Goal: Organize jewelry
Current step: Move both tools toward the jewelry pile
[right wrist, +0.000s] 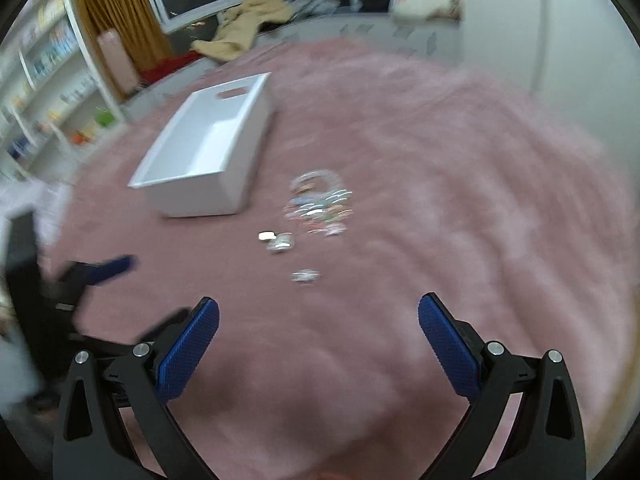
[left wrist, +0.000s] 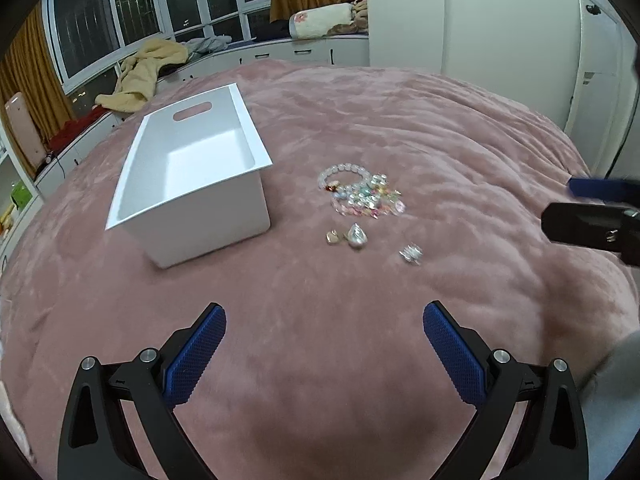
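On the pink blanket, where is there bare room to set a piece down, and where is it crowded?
Bare blanket lies between the open left gripper and the small silver piece, and right of the bead pile. The white bin is empty. It is crowded from the beads down to the two charms.

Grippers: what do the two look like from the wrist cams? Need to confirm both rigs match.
They match. The left gripper and the right gripper each have two black plastic arms with triangular cut-outs and silver bolt heads. Each finger carries a blue pad with a fine knurled grid texture. No cables or markings show. A grey sleeve may sit at the left view's edge, too blurred to confirm.
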`<state>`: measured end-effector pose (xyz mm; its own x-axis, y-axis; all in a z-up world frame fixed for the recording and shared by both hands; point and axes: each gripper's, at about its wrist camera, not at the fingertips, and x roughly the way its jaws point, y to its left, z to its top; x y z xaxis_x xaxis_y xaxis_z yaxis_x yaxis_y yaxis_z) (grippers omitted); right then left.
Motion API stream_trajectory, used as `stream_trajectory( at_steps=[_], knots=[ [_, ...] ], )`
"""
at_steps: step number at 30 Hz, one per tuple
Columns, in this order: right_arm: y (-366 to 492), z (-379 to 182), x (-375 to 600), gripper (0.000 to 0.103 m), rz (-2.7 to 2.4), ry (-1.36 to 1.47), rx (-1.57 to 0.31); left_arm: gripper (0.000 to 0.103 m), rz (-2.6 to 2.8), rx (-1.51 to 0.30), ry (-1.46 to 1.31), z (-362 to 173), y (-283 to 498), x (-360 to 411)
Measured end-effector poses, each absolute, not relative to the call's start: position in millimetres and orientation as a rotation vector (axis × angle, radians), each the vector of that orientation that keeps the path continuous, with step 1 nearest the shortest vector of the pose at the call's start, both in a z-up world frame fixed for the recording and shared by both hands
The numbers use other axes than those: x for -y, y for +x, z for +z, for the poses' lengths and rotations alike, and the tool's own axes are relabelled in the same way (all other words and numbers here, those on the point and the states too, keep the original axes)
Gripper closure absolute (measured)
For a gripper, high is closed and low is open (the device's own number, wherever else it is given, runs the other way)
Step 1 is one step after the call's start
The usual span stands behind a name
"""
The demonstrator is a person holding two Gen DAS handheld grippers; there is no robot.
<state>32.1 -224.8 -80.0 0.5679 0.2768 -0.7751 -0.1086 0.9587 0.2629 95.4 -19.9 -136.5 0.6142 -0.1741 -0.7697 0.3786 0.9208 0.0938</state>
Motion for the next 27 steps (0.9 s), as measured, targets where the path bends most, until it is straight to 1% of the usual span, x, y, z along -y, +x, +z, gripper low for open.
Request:
stream_trajectory(
  at_steps=[1, 2, 4, 5, 7, 9, 11, 12, 16, 17, 18, 19, 20, 21, 22, 23, 24, 25, 26, 27],
  knots=[
    [44, -84, 228, 0.005, 0.282, 0.217, -0.933, 0.003, -0.327, -0.851, 0.257, -141, 102, 19],
    [50, -85, 227, 0.005, 0.288, 0.181, -0.920, 0.003, -0.330, -0.850, 0.261, -147, 110, 19],
    [61, -89, 220, 0.005, 0.307, 0.011, -0.851, 0.003, -0.371, -0.848, 0.261, -162, 128, 22],
    [69, -99, 214, 0.005, 0.313, -0.128, -0.830, 0.003, -0.384, -0.852, 0.263, -166, 133, 23],
    [85, -126, 210, 0.005, 0.348, -0.260, -0.865, 0.003, -0.413, -0.836, 0.268, -175, 144, 29],
    [92, -147, 215, 0.011, 0.438, -0.213, -0.898, 0.003, -0.434, -0.823, 0.289, -183, 154, 38],
    [95, -165, 224, 0.011, 0.517, -0.117, -0.902, 0.004, -0.435, -0.829, 0.303, -190, 162, 44],
    [95, -171, 225, 0.013, 0.528, -0.102, -0.912, 0.005, -0.447, -0.833, 0.294, -192, 167, 46],
    [89, -181, 215, 0.017, 0.577, -0.139, -0.895, 0.008, -0.513, -0.847, 0.225, -200, 186, 50],
    [89, -183, 211, 0.021, 0.586, -0.161, -0.890, 0.009, -0.516, -0.848, 0.221, -202, 188, 51],
    [94, -185, 208, 0.027, 0.592, -0.177, -0.889, 0.017, -0.513, -0.851, 0.222, -205, 192, 52],
    [95, -188, 204, 0.030, 0.597, -0.195, -0.887, 0.028, -0.512, -0.865, 0.225, -209, 197, 54],
    [100, -191, 196, 0.036, 0.597, -0.210, -0.888, 0.032, -0.514, -0.882, 0.227, -213, 202, 56],
    [103, -194, 193, 0.039, 0.599, -0.220, -0.893, 0.039, -0.509, -0.897, 0.232, -218, 207, 59],
    [107, -197, 190, 0.041, 0.604, -0.226, -0.905, 0.043, -0.509, -0.904, 0.236, -220, 209, 61],
    [111, -200, 190, 0.045, 0.608, -0.224, -0.914, 0.044, -0.510, -0.906, 0.240, -222, 211, 63],
    [110, -201, 190, 0.046, 0.613, -0.217, -0.919, 0.046, -0.505, -0.906, 0.246, -224, 212, 63],
    [111, -202, 192, 0.046, 0.617, -0.207, -0.921, 0.050, -0.496, -0.907, 0.253, -226, 212, 65],
    [111, -203, 193, 0.051, 0.617, -0.201, -0.925, 0.052, -0.492, -0.907, 0.253, -227, 213, 65],
    [112, -204, 195, 0.055, 0.617, -0.193, -0.925, 0.059, -0.490, -0.907, 0.250, -228, 213, 65]
  ],
)
